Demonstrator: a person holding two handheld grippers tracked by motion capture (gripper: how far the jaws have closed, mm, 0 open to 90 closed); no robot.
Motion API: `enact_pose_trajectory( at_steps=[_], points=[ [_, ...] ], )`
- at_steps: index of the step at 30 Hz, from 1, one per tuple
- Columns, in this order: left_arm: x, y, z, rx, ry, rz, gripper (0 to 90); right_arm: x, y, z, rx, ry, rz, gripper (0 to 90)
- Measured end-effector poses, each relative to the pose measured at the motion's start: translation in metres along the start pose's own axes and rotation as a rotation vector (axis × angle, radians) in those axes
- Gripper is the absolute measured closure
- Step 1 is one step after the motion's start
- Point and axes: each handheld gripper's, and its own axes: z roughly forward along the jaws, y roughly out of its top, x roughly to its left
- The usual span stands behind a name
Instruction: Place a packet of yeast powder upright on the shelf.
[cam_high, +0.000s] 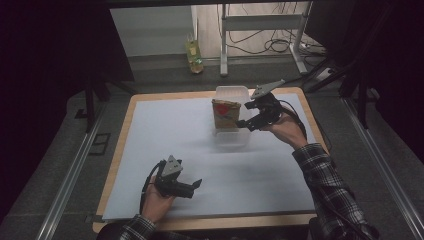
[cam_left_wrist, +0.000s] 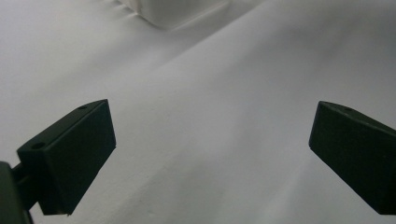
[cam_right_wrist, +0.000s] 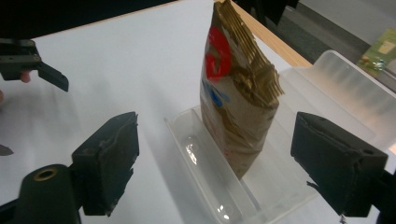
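**Bag upright in the tray, both tongs released**

A white sheet (cam_high: 210, 165) covers most of the worktop (cam_high: 131, 107), whose wooden edge shows around it. Beyond the far edge, on the floor, stands a yellow-green bottle (cam_high: 194, 56) beside the white legs of a frame (cam_high: 223, 47) with cables lying behind it. Dark rails run along both sides of the worktop.

Near the far middle of the sheet sits a clear plastic tray (cam_high: 231, 135). In it a brown paper bag (cam_high: 225, 115) with a red mark stands upright, its crumpled top open. In the right gripper view the bag (cam_right_wrist: 238, 107) rests against the tray's near wall (cam_right_wrist: 205, 168), and the rest of the tray floor is bare. A second clear piece, a lid or further part of the tray (cam_right_wrist: 345, 88), lies just behind; which it is I cannot tell.

The right tongs (cam_high: 248, 120) hover just beside the bag on its right, released. In the right gripper view the jaws stand wide on either side of the bag, touching neither it nor the tray.

The left tongs (cam_high: 195, 186) sit well apart from the tray, low over the near-left part of the sheet, held in a hand (cam_high: 157, 202). They are released too: the left gripper view shows the jaws far apart with bare sheet (cam_left_wrist: 210, 140) between them, and a corner of the tray (cam_left_wrist: 173, 11) at the top.
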Motion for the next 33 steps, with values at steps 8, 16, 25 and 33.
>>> enact_pose_trajectory(
  at_steps=[8, 16, 25, 33],
  points=[
    [0.0, 0.0, 0.0, 0.01, 0.006, -0.002, 0.0, 0.004, -0.006, -0.008, -0.014, -0.006, 0.022, 13.0],
    [0.0, 0.001, 0.0, 0.014, 0.005, -0.005, 0.0, 0.011, -0.013, -0.016, -0.022, -0.006, 0.028, 10.1],
    [0.001, 0.001, -0.001, 0.009, -0.006, -0.012, 0.1, 0.021, -0.024, -0.021, -0.013, -0.012, 0.031, 7.3],
    [0.0, 0.001, -0.001, 0.006, -0.013, -0.008, 0.3, 0.031, -0.037, -0.021, -0.027, 0.01, 0.045, 4.7]
  ],
)
